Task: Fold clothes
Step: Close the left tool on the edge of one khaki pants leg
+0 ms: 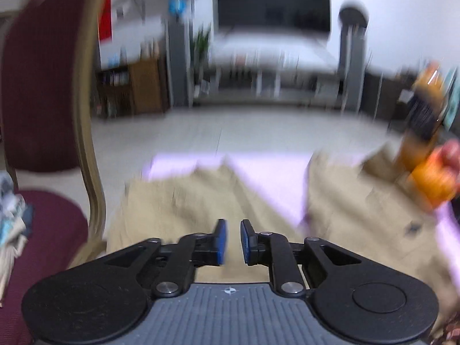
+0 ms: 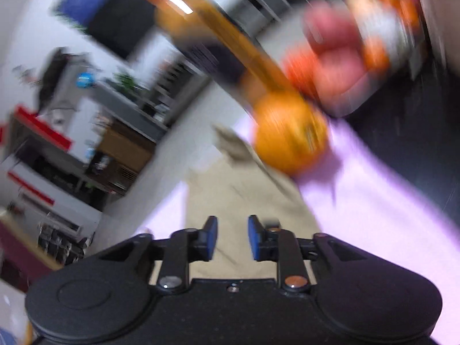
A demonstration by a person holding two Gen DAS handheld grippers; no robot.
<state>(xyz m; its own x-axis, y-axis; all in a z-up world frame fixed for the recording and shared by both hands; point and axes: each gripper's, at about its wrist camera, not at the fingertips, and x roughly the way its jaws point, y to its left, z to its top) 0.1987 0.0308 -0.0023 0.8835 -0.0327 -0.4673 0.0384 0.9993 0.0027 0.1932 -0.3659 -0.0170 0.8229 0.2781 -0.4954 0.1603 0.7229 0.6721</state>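
A beige garment (image 1: 207, 201) lies spread over a pale lilac surface (image 1: 267, 178), filling the lower middle of the left wrist view and running off toward the right edge. A small dark mark, perhaps a button, shows on it at the lower right, too blurred to be sure. In the right wrist view the same beige garment (image 2: 238, 201) appears as a narrower strip running from the bottom centre up toward the middle, with the lilac surface (image 2: 373, 201) on both sides of it.

The left gripper (image 1: 233, 240) hangs over the cloth at the bottom centre of its own view, its blue-padded jaws parted by a narrow gap with nothing between them. The right gripper (image 2: 232, 237) sits at the bottom centre of its view over the strip, jaws set wider apart and likewise holding nothing.

Each camera catches the other tool. The left wrist view shows the right gripper as an orange and black smear at the right edge, a hand (image 1: 450, 155) around it. The right wrist view shows the left gripper's orange body (image 2: 290, 135) in the upper middle with a hand (image 2: 336, 57) gripping it at upper right.

Only the left wrist view shows a maroon chair (image 1: 43, 86) with a pale frame on the left. Both views show a dark screen and shelving in the background. Motion blur leaves no writing legible.
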